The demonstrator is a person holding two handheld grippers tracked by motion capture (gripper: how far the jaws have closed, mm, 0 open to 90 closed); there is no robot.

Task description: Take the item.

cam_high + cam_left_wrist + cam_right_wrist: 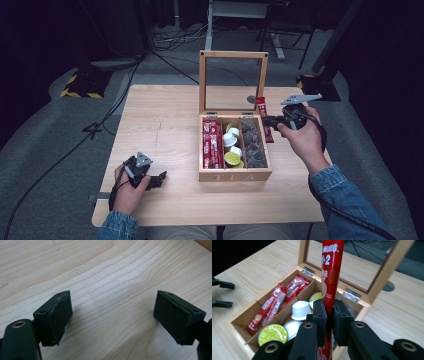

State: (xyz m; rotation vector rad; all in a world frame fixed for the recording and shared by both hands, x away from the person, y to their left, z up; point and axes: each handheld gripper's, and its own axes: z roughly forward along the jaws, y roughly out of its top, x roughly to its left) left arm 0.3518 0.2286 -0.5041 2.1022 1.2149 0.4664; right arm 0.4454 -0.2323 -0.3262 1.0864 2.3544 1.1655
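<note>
While the right tool point(329, 315) pinches a red sachet point(331, 270) low on its length, the packet stands tall and free above the jaws, just right of the open tea box point(235, 175) in the high view. The left tool point(112, 315) rests on the desk point(160, 130) at the near left, jaws wide and empty, well apart from the box.

The likely job is filing this sachet with the other red sachets point(211, 144) in the box's left compartment. The risks come from the grip and the length of the packet. Held near one end, the thin sachet could swing or bend as the hand travels, and its free end might catch the glass lid point(233, 82) standing upright at the far side. Crossing the box, it passes over the dark packets point(253, 145) and the cups point(232, 147) in the middle; released early or crooked, it would land across a divider or in the wrong compartment. A slack pinch could let it slide out.
</note>
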